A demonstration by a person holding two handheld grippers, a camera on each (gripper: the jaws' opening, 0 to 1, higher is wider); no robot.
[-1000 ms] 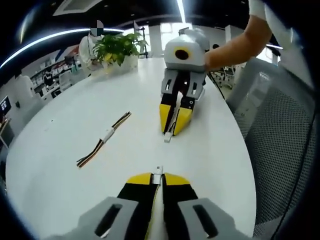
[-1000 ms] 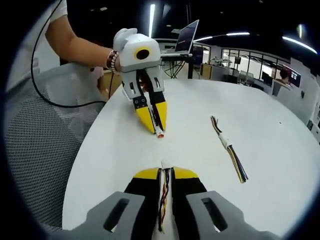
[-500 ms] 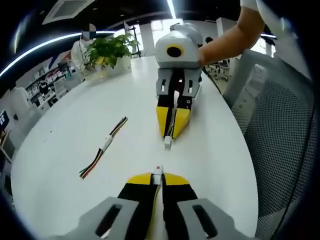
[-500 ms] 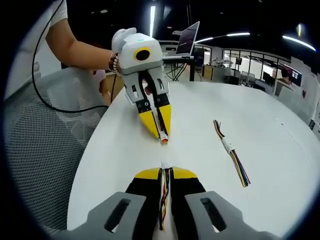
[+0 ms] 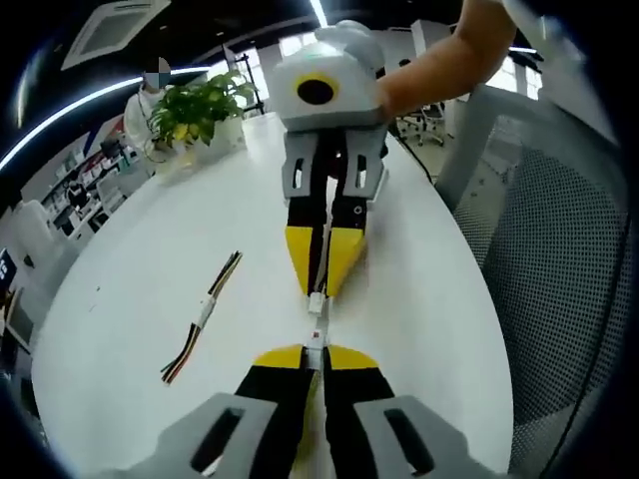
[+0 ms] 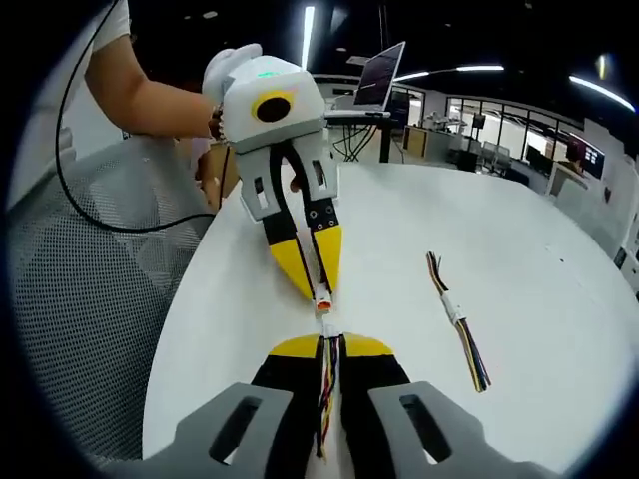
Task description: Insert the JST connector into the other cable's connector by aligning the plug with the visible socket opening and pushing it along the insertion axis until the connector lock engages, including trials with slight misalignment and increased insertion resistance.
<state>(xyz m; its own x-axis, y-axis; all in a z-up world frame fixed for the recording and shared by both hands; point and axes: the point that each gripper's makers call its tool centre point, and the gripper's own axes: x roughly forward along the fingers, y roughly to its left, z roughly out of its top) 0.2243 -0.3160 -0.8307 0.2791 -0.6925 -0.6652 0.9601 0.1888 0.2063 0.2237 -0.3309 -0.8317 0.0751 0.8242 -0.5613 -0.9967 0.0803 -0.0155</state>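
Plug (image 5: 316, 342) meets socket (image 5: 316, 300) tip to tip
Left gripper (image 5: 315, 357) grasps plug, right gripper (image 6: 329, 347) grasps socket, spare cable (image 6: 457, 317) right of it

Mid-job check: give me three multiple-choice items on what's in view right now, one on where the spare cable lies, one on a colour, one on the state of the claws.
1. Where is the spare cable?
A. Lying loose on the white table
B. Hanging off the mesh chair
C. In the plant pot

2. What colour are the claw tips?
A. Red
B. Yellow
C. Blue

3. What are the two claws doing?
A. Both open, holding nothing
B. One holds the laptop
C. Each shut on a cable end, connectors close together, tip to tip

Key: 1 A, the cable rests flat on the table, apart from both claws. 2 B, the left claw and right claw have yellow tips. 3 C, wires run between both pairs of shut jaws, connectors nearly meeting.
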